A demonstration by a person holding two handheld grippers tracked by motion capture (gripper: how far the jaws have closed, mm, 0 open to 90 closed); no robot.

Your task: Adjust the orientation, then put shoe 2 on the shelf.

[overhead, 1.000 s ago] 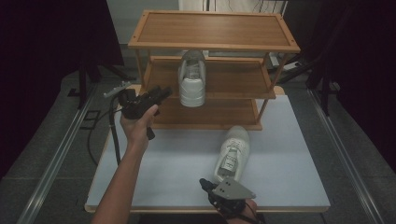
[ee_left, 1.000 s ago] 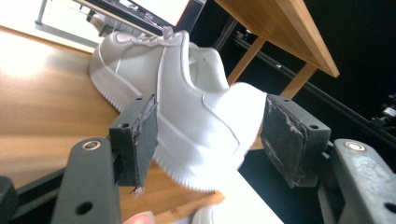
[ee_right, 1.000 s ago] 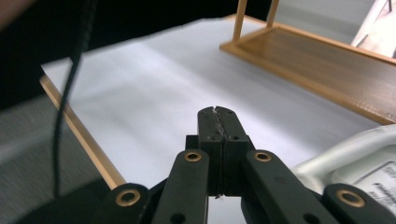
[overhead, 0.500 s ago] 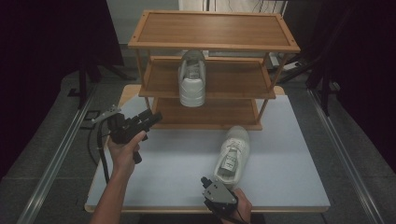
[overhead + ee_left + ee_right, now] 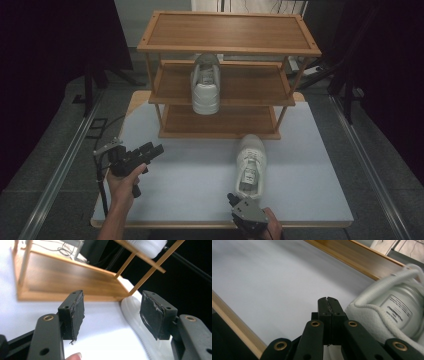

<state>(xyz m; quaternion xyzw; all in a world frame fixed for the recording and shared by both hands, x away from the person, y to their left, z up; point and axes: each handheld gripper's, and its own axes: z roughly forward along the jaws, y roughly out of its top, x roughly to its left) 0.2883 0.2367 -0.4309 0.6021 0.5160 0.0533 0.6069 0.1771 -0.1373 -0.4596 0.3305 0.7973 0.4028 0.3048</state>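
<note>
A white sneaker (image 5: 251, 162) lies on the table, toe toward the rack. A second white sneaker (image 5: 206, 85) stands on the middle shelf of the wooden three-tier rack (image 5: 227, 32). My left gripper (image 5: 156, 150) hovers low over the table's left side, open and empty, pointing right toward the rack. Its jaws (image 5: 112, 315) frame the lying sneaker's sole (image 5: 135, 322) far ahead. My right gripper (image 5: 232, 198) sits at the near edge, just left of that sneaker's heel. It is shut (image 5: 328, 302) on nothing, with the sneaker's collar (image 5: 392, 307) beside it.
The rack's bottom shelf (image 5: 62, 282) stands bare, close ahead of the left gripper. White tabletop (image 5: 190, 175) spreads between the two grippers. A wooden lip (image 5: 234, 325) runs along the table's near edge. Metal rails (image 5: 65, 165) flank the table on the floor.
My left hand has dropped from beside the rack's lower shelves toward the near left of the table. The right gripper has slipped slightly toward the near edge, still shut.
</note>
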